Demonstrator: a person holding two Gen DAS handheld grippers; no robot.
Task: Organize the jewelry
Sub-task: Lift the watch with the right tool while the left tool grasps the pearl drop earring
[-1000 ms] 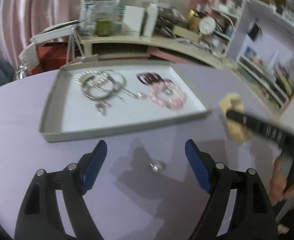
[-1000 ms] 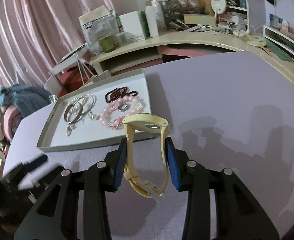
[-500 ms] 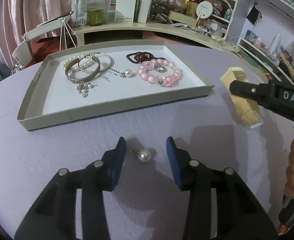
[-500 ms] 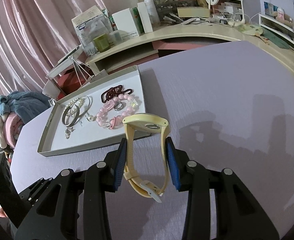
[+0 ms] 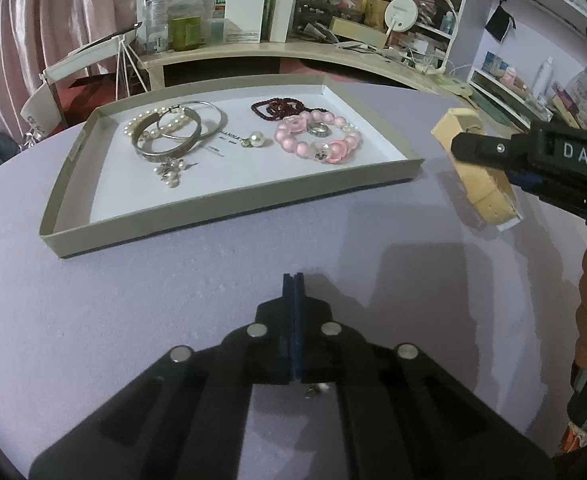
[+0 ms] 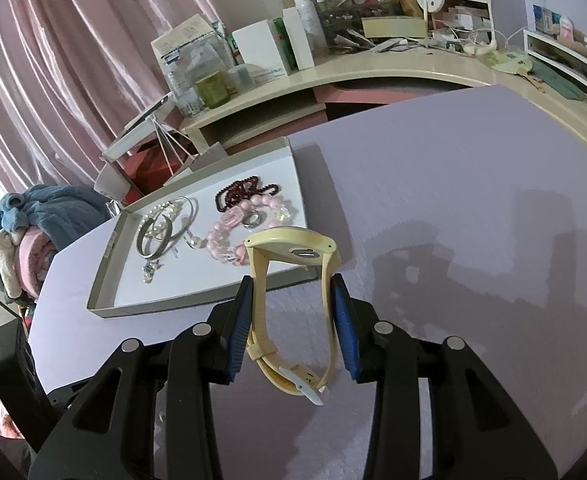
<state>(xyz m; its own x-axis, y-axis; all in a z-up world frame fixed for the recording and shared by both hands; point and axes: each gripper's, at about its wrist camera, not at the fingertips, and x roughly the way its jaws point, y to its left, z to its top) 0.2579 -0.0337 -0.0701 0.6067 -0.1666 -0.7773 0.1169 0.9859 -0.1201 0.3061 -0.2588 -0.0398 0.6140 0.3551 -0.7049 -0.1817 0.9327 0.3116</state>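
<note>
Lilac cloth covers the table (image 5: 93, 320). In the left wrist view, the left gripper (image 5: 293, 280) has just been closing and its jaws meet; a small metal piece (image 5: 317, 390), perhaps the earring, peeks out below them. The cardboard tray (image 5: 229, 216) lies near. In the right wrist view, the right gripper (image 6: 292, 304) clamps a cream watch (image 6: 289, 252), its face pointing away toward the tray's near right corner, its strap loop running back between the jaws. To the right, the cloth is free up to the curved desk (image 6: 373, 72).

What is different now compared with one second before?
The left hand-held gripper has just closed its jaws where the loose pearl earring lay. Only a small shiny bit shows under them, so a grip is uncertain. The right hand-held gripper still clamps the yellow watch. The tray and its jewelry stayed.
</note>
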